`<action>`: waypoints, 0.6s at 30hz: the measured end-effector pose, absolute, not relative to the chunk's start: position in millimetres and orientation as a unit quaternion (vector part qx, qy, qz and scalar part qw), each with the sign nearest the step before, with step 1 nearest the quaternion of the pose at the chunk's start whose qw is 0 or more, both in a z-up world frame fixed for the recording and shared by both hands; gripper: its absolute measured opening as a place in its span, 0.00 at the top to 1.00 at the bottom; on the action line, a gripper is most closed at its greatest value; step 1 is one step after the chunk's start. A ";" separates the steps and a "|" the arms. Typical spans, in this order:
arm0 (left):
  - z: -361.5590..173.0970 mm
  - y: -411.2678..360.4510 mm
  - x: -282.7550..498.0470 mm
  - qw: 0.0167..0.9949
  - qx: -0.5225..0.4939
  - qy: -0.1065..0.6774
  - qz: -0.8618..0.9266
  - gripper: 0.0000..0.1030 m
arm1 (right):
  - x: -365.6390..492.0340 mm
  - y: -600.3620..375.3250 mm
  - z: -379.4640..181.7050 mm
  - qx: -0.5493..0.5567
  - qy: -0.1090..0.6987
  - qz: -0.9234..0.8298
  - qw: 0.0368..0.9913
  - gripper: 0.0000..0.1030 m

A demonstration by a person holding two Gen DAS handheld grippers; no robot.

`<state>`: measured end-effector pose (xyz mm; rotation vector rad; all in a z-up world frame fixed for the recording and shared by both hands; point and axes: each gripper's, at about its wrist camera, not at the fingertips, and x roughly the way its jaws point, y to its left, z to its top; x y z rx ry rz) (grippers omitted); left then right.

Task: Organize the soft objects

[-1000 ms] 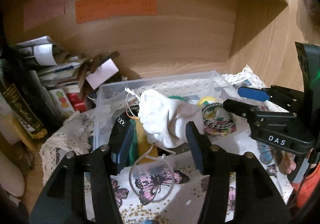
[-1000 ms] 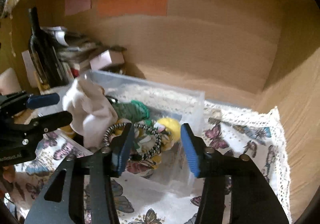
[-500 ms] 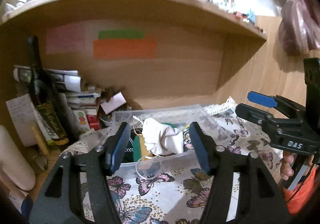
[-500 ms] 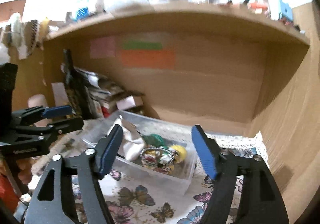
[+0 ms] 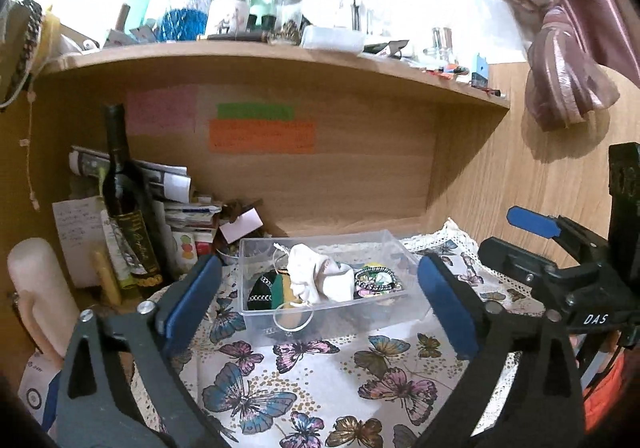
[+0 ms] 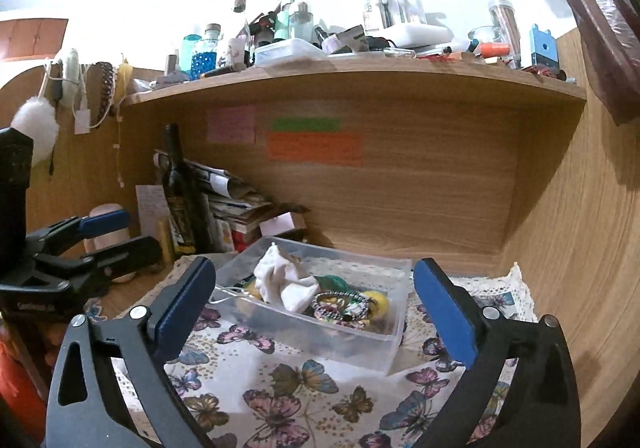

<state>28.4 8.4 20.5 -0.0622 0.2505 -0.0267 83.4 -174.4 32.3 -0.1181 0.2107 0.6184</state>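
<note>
Both grippers, left gripper (image 5: 318, 302) and right gripper (image 6: 314, 306), spread wide, holding nothing. Clear plastic bin (image 5: 384, 318) near back edge of butterfly tablecloth (image 5: 328, 380); white cloth (image 5: 316, 278) piled inside atop beaded bracelets (image 6: 340, 304) (lower contents jumbled, indistinct). Wine bottle (image 5: 124, 200) partly hides papers.

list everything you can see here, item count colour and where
plastic box: 1, clear, on the butterfly cloth
white cloth: 1, crumpled in the box
braided ring: 1, black and white, in the box, right of the white cloth
yellow item: 1, at the box's right end
butterfly cloth: 1, white with lace edge, covering the desk
dark bottle: 1, upright, left of the box
paper stack: several, behind the bottle
notes: 3, pink, green, orange, on the back panel
shelf: 1, wooden, crowded with bottles and jars
left tongs: open, empty
right tongs: open, empty
</note>
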 end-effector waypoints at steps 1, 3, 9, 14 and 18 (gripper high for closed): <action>20.6 6.8 25.3 0.992 -0.029 0.122 -0.012 0.01 | 82.7 -174.1 31.6 -0.057 0.105 0.306 0.945 0.03; 20.5 3.8 21.0 0.993 -0.024 0.116 -0.009 0.00 | 80.2 -173.9 30.0 -0.054 0.105 0.305 0.945 0.02; 20.0 -2.4 17.3 0.993 -0.020 0.113 -0.010 0.00 | 76.4 -178.7 28.5 -0.046 0.105 0.303 0.946 0.01; 18.7 -6.2 19.3 0.994 -0.013 0.112 -0.005 0.00 | 76.7 -182.9 28.1 -0.037 0.104 0.300 0.947 0.00; 17.1 -7.1 20.9 0.993 -0.013 0.115 -0.006 0.00 | 77.3 -184.1 27.4 -0.035 0.104 0.299 0.948 0.00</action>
